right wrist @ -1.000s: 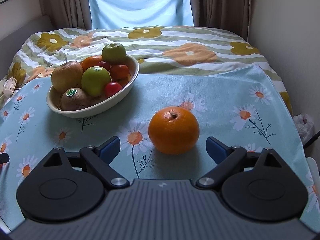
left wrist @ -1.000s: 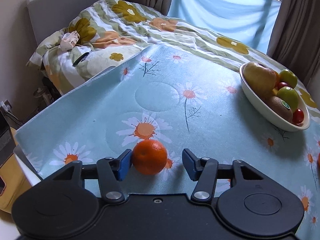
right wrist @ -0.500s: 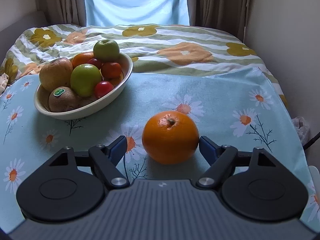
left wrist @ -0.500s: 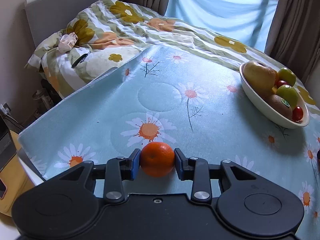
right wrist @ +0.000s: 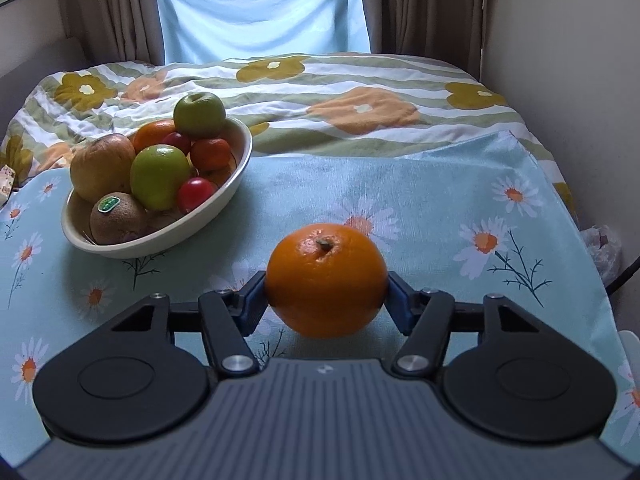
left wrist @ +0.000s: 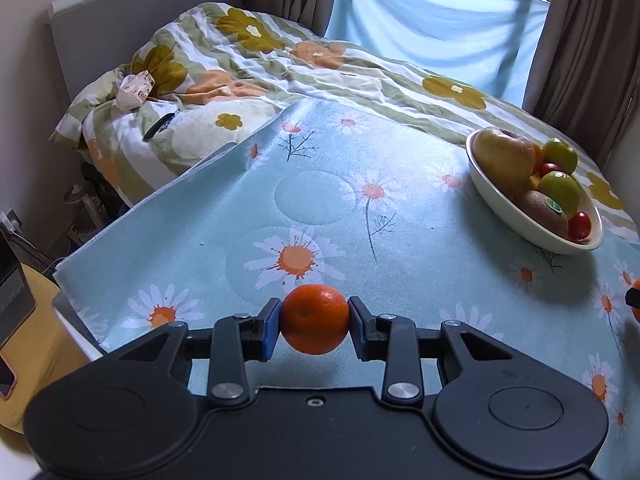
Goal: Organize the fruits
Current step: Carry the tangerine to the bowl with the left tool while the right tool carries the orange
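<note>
My left gripper (left wrist: 314, 322) is shut on a small mandarin (left wrist: 314, 319) and holds it just above the daisy tablecloth (left wrist: 320, 208). My right gripper (right wrist: 325, 300) is shut on a large orange (right wrist: 325, 280), its blue pads pressed on both sides. A cream oval bowl (right wrist: 216, 208) sits to the left in the right wrist view, filled with several fruits: apples, a kiwi, tomatoes, oranges. The same bowl (left wrist: 516, 216) is at the far right in the left wrist view.
The table's left edge (left wrist: 132, 220) drops off toward a bed with a flowered quilt (left wrist: 248, 64). A wall (right wrist: 568, 80) stands close on the right. Curtains and a window are behind the bed.
Both grippers have closed from open onto their fruits. The left one has lifted the mandarin slightly; the right one now pinches the orange.
</note>
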